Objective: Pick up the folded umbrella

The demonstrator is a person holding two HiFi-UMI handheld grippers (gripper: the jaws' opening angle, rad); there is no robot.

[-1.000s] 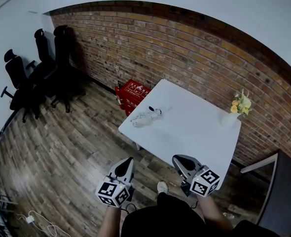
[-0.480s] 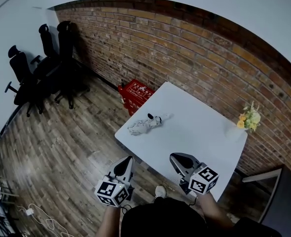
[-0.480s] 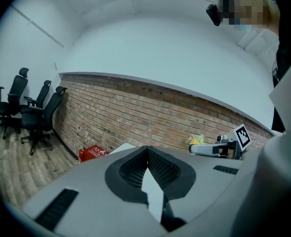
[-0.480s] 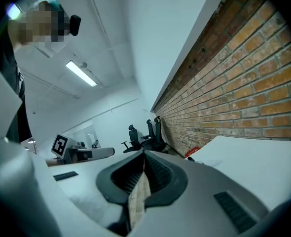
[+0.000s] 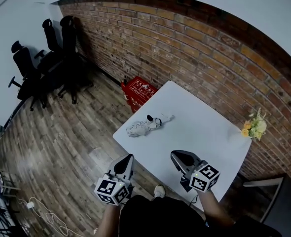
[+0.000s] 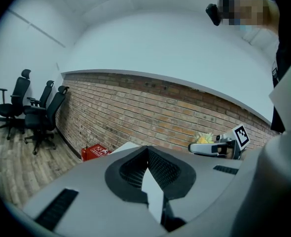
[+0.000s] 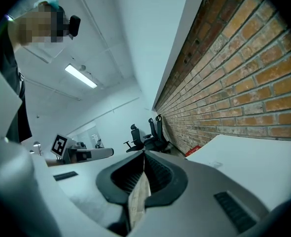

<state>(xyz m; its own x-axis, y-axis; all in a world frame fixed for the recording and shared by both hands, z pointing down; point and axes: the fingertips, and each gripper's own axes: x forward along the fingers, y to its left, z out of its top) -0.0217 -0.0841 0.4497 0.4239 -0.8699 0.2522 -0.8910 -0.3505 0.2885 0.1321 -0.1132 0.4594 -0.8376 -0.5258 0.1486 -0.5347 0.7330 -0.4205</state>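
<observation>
At the near edge of the head view, the left hand-held gripper point(image 5: 127, 157) is held over the wooden floor point(image 5: 61, 147), just off the near-left edge of the white counter point(image 5: 204, 132). Its jaws are seen closed tip to tip in its own view, with nothing caught between them. The right hand-held gripper point(image 5: 176, 154) is held beside it, over the near edge of the counter. Its jaws are likewise pressed together and empty. Both are pointed away from the person, towards the far side of the counter. The folded umbrella point(image 5: 144, 126) is laid flat on the counter close to its left edge, ahead of both hand-held grippers and well apart from them. It is pale and crumpled, and a dark end is turned towards the wall. A vase of yellow flowers point(image 5: 254, 126) is set at the counter's right corner, far from the umbrella. A red crate point(image 5: 141, 90) is placed on the floor beyond the counter, against the brick wall point(image 5: 185, 48). Black office chairs point(image 5: 47, 65) are grouped further left along that wall.
</observation>
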